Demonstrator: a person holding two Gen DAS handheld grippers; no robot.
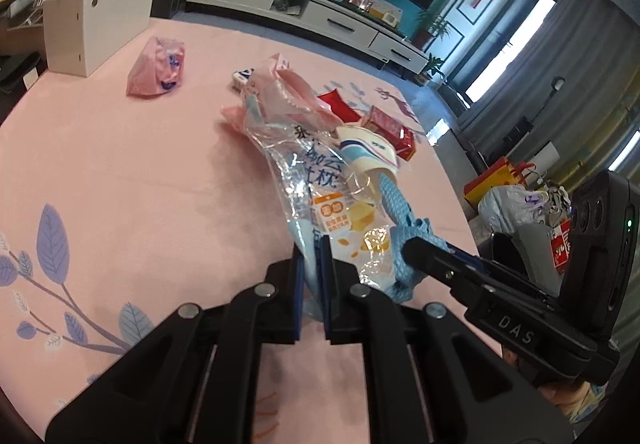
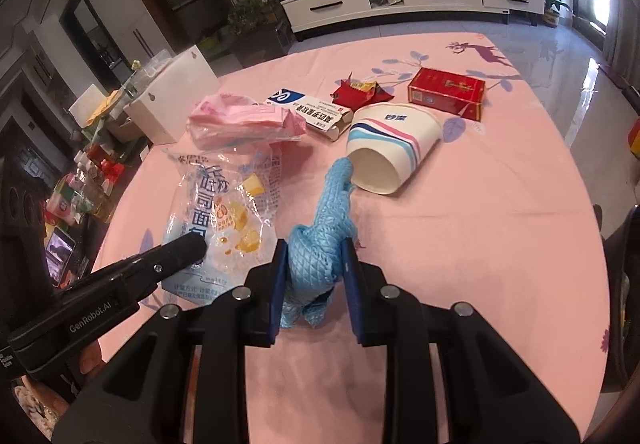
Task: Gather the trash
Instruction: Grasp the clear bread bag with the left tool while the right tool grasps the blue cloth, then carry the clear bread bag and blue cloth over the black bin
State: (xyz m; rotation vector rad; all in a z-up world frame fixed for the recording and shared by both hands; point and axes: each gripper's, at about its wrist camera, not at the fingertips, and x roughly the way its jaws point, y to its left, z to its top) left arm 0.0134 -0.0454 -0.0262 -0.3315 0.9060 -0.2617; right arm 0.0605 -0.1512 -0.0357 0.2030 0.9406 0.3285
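Left wrist view: my left gripper (image 1: 313,276) has its jaws nearly together, pinching the lower edge of the clear bread wrapper (image 1: 316,180), which rises off the pink tablecloth (image 1: 120,148). The gripper points steeply down. Risk: the film is thin and slick, so it may slide out of the pads. Its far end lies against the pink bag (image 1: 288,92) and the paper cup (image 1: 366,148) and could drag them. A second pink bag (image 1: 157,68) lies well apart.

Right wrist view: my right gripper (image 2: 314,276) is narrowed on a bunched blue cloth (image 2: 320,244), also pitched down. The cloth's tip touches the rim of the tipped paper cup (image 2: 390,148); lifting may roll the cup toward the table edge. The red carton (image 2: 446,92), red wrapper (image 2: 360,90) and white box (image 2: 310,112) lie uncollected beyond. The two grippers sit close together; I judge a collision possible.
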